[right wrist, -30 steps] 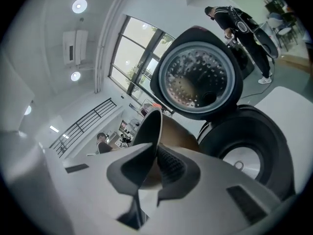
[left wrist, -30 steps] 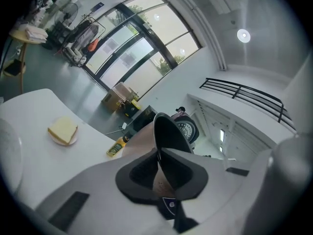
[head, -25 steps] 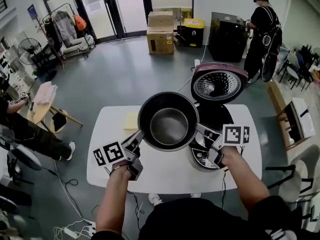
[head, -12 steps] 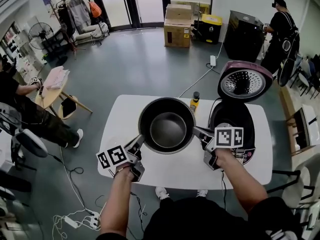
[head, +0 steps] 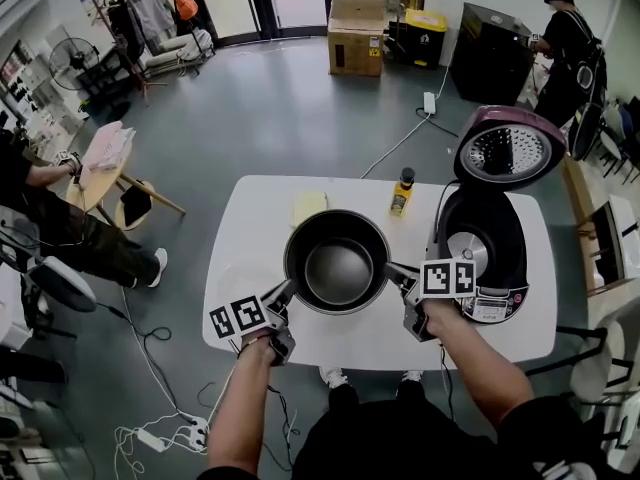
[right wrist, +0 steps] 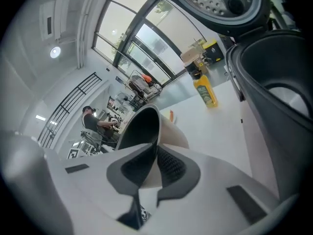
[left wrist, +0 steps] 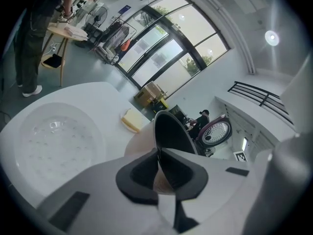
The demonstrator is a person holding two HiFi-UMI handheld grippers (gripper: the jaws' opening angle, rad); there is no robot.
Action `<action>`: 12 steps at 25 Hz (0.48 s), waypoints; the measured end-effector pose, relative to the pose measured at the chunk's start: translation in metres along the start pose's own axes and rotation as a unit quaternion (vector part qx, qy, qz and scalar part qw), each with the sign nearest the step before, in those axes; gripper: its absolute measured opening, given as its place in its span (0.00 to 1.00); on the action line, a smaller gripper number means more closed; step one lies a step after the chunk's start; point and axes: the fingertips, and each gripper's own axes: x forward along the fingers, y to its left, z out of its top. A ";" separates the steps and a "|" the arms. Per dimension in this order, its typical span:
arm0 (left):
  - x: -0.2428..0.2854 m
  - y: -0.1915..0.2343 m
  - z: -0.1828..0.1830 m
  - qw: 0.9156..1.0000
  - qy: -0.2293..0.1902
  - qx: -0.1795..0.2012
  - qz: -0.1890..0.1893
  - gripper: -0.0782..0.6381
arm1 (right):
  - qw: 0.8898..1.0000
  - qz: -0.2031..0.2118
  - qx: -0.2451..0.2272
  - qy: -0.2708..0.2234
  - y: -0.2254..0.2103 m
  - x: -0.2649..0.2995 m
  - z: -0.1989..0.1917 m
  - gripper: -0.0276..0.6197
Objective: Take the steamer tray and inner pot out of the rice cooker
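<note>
Left gripper (head: 283,293) has its jaws clamped on the rim of the inner pot (head: 338,263), at the side of the pot turned away from the rice cooker (head: 505,243); the left gripper view shows the thin rim edge pinched between the two dark pads. Right gripper (head: 392,271) is clamped in the same way on the opposite rim, the side nearest the cooker, with the pot wall running up between its ribbed pads. Held between the two, the dark pot sits level and open side up over the white table (head: 260,198), just beside the cooker and fully clear of it; whether its base touches the tabletop cannot be told. The cooker stands at the table's end with its pink lid (head: 510,148) raised, its dark cavity open. A pale, dimpled steamer tray (left wrist: 54,136) lies flat on the table, on the far side of the pot from the cooker. A yellow bottle (head: 402,196) stands upright near the cooker, behind the pot, and a yellow pad (head: 308,208) lies further from the cooker than the bottle does.
</note>
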 end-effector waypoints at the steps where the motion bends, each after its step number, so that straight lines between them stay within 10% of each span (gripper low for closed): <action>1: 0.003 0.005 -0.004 1.000 0.004 -0.003 0.001 0.14 | 1.000 -0.005 0.002 0.002 -0.004 0.003 -0.003 0.09; 12: 0.017 0.033 -0.034 0.999 0.018 -0.040 0.017 0.14 | 0.999 -0.046 0.022 0.015 -0.038 0.023 -0.024 0.08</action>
